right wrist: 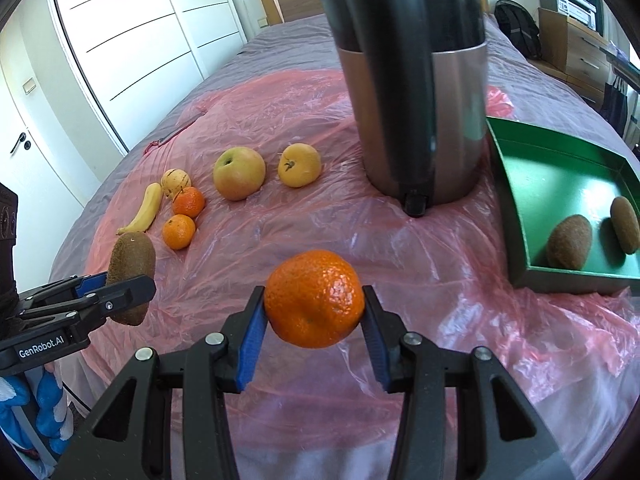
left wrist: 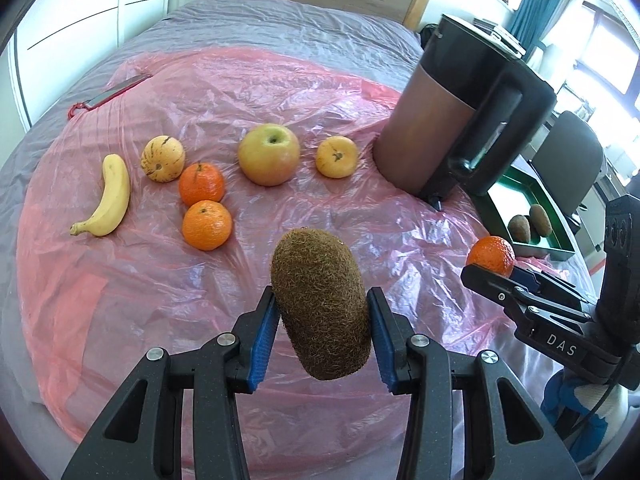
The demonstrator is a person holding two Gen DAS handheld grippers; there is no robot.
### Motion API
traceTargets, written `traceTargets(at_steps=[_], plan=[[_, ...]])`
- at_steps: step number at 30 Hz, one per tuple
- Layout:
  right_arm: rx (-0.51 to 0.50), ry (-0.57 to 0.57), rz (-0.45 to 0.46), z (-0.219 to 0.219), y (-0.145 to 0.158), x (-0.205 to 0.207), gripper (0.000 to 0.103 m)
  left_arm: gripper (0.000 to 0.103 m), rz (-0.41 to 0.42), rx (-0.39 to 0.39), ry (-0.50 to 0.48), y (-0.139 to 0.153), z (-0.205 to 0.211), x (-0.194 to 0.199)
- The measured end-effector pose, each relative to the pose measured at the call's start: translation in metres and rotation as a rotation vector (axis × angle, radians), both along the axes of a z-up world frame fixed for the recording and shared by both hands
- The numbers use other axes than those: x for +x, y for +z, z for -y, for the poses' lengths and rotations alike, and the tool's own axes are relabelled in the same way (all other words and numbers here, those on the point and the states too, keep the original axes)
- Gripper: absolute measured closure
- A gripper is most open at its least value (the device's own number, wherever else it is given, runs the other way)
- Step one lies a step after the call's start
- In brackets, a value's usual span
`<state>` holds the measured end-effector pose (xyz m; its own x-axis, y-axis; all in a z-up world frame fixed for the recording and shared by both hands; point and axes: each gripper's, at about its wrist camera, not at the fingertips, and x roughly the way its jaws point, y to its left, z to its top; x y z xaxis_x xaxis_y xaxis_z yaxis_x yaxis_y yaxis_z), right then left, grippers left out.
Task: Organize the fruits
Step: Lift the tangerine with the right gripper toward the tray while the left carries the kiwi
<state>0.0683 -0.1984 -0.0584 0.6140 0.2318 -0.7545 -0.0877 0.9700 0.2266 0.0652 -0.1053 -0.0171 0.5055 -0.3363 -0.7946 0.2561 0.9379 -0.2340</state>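
Left claw (left wrist: 322, 312) grips a kiwi (left wrist: 320, 304) clear of the bed; right claw (right wrist: 314, 308) clamps a mandarin (right wrist: 314, 298). Both sit left of the tray (right wrist: 516, 216), which holds two kiwis. Carry the kiwi over the tray's rim, lower, then release gently.

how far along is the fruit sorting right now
Done: two kiwis lie in the green tray. In hand: the left gripper holds a third kiwi, and the right gripper holds a mandarin. Left on the pink sheet: banana, striped fruit, two mandarins, apple, yellow fruit.
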Motion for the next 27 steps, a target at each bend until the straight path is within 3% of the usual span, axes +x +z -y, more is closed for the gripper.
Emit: traceTargets(at_steps=[17, 27], plan=[[0.011, -0.101, 0.019, 0.057, 0.004, -0.031, 0.024, 0.064, 0.027, 0.050, -0.116, 0.014, 0.055, -0.019], [0.021, -0.184, 0.046, 0.106, 0.009, -0.046, 0.024, 0.064, 0.057, 0.077, -0.226, 0.027, 0.110, -0.031]])
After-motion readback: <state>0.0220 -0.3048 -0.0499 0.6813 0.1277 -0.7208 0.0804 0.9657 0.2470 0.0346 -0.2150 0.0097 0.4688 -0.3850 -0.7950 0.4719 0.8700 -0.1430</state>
